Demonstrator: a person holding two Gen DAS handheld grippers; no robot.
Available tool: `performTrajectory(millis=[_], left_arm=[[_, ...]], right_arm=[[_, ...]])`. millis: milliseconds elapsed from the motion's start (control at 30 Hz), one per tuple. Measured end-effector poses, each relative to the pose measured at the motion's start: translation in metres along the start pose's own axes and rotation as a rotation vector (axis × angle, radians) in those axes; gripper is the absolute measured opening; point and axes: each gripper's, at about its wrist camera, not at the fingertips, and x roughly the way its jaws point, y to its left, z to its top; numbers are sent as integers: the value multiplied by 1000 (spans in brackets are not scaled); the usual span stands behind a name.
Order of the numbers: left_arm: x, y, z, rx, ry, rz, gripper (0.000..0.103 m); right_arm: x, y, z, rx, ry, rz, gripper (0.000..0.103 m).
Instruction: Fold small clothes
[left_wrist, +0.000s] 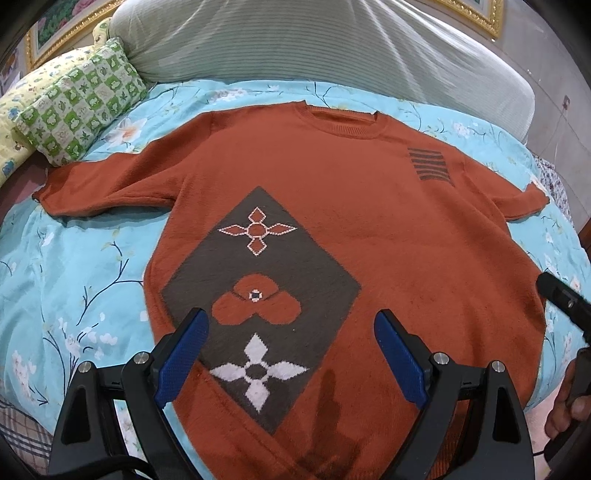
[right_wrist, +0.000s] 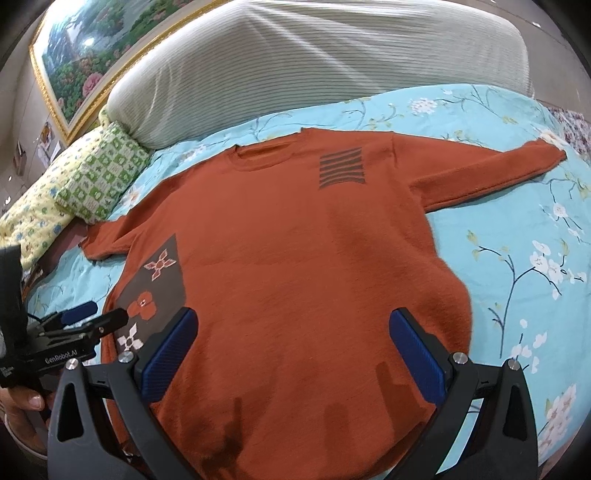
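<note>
A rust-orange knitted sweater (left_wrist: 332, 206) (right_wrist: 295, 251) lies flat and face up on the bed, both sleeves spread sideways, collar at the far side. It bears a brown diamond panel with flower motifs (left_wrist: 258, 295) and a dark striped patch (right_wrist: 341, 166). My left gripper (left_wrist: 291, 332) hovers open over the lower hem area, above the diamond panel, with nothing between its blue pads. My right gripper (right_wrist: 293, 332) stands open over the plain lower right part of the sweater, also holding nothing. The left gripper (right_wrist: 92, 317) shows at the left edge of the right wrist view.
A light-blue floral bedspread (left_wrist: 74, 277) (right_wrist: 517, 240) covers the bed. A green checked pillow (left_wrist: 85, 99) and a yellow pillow lie at the far left. A large striped grey-white cushion (left_wrist: 332, 40) lines the far side. A person's hand (left_wrist: 569, 406) holds the right gripper.
</note>
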Motion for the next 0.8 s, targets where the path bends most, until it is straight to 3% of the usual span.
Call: performTrajectory(millis=[533, 800], left_arm=[[25, -5, 32, 22, 2, -1, 92], [39, 3, 59, 2, 5, 13, 92]], right_arm=[[-6, -91, 41, 151, -46, -100, 103], [0, -175, 71, 272, -83, -168, 103]])
